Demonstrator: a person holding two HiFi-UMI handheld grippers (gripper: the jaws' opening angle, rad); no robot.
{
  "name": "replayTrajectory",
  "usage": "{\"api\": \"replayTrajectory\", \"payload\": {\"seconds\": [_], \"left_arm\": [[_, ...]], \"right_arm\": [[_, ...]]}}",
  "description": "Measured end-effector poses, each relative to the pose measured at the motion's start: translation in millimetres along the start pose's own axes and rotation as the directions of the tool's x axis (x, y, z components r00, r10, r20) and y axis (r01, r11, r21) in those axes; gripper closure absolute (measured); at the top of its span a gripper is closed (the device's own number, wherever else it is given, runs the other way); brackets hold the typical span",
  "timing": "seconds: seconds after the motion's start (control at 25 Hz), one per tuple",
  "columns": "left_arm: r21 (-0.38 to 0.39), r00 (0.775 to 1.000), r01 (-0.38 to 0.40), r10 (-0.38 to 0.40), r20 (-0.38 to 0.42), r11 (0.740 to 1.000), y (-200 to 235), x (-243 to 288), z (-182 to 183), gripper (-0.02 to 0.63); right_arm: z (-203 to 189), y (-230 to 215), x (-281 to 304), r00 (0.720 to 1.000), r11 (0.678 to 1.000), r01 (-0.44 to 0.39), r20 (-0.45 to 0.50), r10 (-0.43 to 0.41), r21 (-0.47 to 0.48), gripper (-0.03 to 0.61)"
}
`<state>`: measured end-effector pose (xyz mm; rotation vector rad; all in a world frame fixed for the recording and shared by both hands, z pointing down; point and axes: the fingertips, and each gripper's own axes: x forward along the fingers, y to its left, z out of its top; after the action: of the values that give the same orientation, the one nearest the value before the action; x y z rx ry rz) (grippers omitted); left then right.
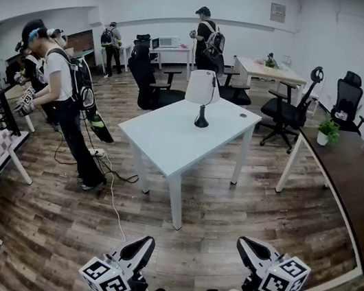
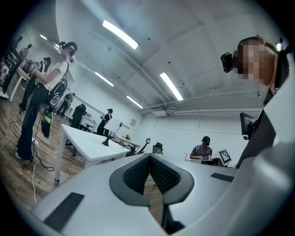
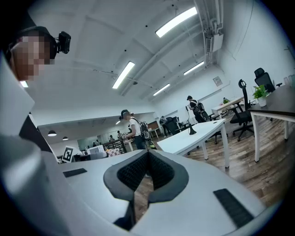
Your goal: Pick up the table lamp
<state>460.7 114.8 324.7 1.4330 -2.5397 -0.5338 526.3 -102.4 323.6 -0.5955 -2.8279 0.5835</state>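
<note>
"In the head view, where's the lamp?"

"The lamp [image 1: 204,88] stands upright on the white desk [image 1: 169,139] in the middle of the room, toward its far end. The left tool [image 1: 142,246] and right tool [image 1: 251,250] hang low at the near edge, over the wooden floor [image 1: 227,205], well apart from the lamp."

"And the left gripper view?"

"Its jaws are pressed together with nothing between them. The lamp [image 2: 113,125] shows small on the desk, off to the left."

"The right gripper view?"

"Jaws closed and empty too. The lamp [image 3: 191,132] sits far off on the desk, to the right."
</note>
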Motion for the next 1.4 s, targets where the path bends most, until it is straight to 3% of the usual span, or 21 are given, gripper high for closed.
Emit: {"api": "replayTrajectory", "payload": {"seconds": [0.32, 0.64, 1.0, 1.24, 1.4], "left_arm": [[-0.034, 0.999, -0.031, 0.032, 0.01, 0.999, 20, -11, -3, 0.6], [-0.028, 0.997, -0.075, 0.076, 0.017, 0.997, 68, 1, 14, 0.6], [-0.023, 0.991, -0.129, 0.129, 0.019, 0.991, 159, 53, 50, 0.6], [-0.045, 0.988, -0.147, 0.148, 0.035, 0.988, 230, 107, 75, 0.6], [-0.014, 0.989, -0.139, 0.14, 0.04, 0.99, 264, 135, 86, 0.6]], "right_arm": [[-13, 4, 23, 0.998, 0.999, -0.017, -0.056, 0.015, -0.031, 0.565], [-2, -13, 88, 0.995, 0.998, -0.047, -0.087, 0.043, -0.042, 0.565], [26, -62, 203, 0.99, 0.996, -0.084, -0.113, 0.079, -0.041, 0.565], [56, -111, 277, 0.99, 0.995, -0.075, -0.121, 0.067, -0.063, 0.565], [69, -144, 316, 0.994, 0.997, -0.049, -0.104, 0.042, -0.064, 0.565]]}}
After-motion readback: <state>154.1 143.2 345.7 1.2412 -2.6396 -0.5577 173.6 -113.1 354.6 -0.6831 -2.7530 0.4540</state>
